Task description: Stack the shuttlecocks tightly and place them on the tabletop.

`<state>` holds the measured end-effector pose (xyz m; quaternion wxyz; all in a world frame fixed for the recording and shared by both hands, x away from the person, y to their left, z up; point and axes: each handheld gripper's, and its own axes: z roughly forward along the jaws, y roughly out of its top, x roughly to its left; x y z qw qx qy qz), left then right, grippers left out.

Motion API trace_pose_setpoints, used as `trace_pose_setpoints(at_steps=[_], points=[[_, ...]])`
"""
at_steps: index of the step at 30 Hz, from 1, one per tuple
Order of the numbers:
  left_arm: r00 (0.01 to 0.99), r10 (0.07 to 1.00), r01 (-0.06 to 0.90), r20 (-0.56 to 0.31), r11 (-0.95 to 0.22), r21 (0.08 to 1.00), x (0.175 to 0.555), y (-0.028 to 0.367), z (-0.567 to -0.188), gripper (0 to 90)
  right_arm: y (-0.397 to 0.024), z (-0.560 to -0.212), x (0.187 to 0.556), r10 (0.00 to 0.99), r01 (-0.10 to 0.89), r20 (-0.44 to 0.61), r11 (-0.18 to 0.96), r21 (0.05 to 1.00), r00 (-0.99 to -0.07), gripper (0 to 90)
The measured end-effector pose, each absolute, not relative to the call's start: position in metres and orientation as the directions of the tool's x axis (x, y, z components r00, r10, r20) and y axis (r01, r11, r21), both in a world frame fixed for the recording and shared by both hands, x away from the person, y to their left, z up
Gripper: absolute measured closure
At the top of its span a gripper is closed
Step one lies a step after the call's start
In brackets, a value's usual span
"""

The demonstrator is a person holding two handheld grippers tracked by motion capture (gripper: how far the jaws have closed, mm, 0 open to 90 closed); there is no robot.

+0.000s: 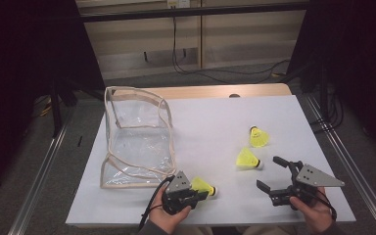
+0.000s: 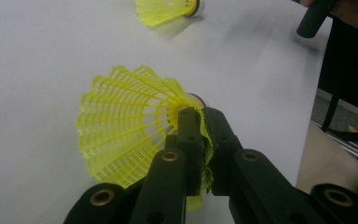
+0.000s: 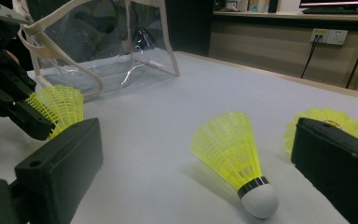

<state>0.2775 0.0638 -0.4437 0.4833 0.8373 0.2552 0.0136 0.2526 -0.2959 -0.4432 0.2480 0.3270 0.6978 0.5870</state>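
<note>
- While the clear bag (image 1: 136,139) stands open on the left part of the white table (image 1: 210,117) with nothing visible inside it, all three yellow shuttlecocks are outside it, so I judge the packing to be at its very start.
- Nearest the person, the first shuttlecock (image 2: 130,126) lies at the table's near edge, just right of the bag's front corner; the left gripper (image 2: 204,123) has its jaws pinched narrow on the plastic skirt beside the cork, so this one is gripped but not visibly lifted.
- Further right, the second shuttlecock (image 1: 248,160) lies on its side near the middle of the near half, its white cork toward the right gripper (image 1: 272,172), apart from it.
- Behind that, the third shuttlecock (image 1: 258,137) stands with its cork up, well apart from both grippers.
- Held low at the right front of the table, the right gripper has its jaws spread wide with nothing between them; the second shuttlecock sits ahead of them in the right gripper view.
- As for what remains, I judge it to be carrying the held shuttlecock to the bag, then the other two.
- No brand, label or readable writing shows on the bag, the shuttlecocks or the grippers.
</note>
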Motion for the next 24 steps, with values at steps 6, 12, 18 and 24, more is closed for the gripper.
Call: trace_pose_setpoints(at_steps=[6,12,18,24], points=[[0.870,0.438,0.407,-0.227,-0.377,0.832,0.278,0.059,-0.436,86.6,-0.297,-0.443,0.253,0.749,0.166,0.035,0.100,0.981,-0.662,1.7],[0.868,0.441,0.409,-0.228,-0.374,0.833,0.278,0.051,-0.434,86.6,-0.298,-0.443,0.252,0.751,0.165,0.035,0.100,0.981,-0.660,1.7],[0.862,0.451,0.415,-0.232,-0.364,0.834,0.280,0.045,-0.433,86.6,-0.298,-0.442,0.252,0.749,0.164,0.035,0.100,0.981,-0.662,1.7],[0.859,0.457,0.417,-0.231,-0.363,0.833,0.284,0.039,-0.431,86.6,-0.298,-0.442,0.252,0.750,0.163,0.033,0.100,0.982,-0.661,1.8]])
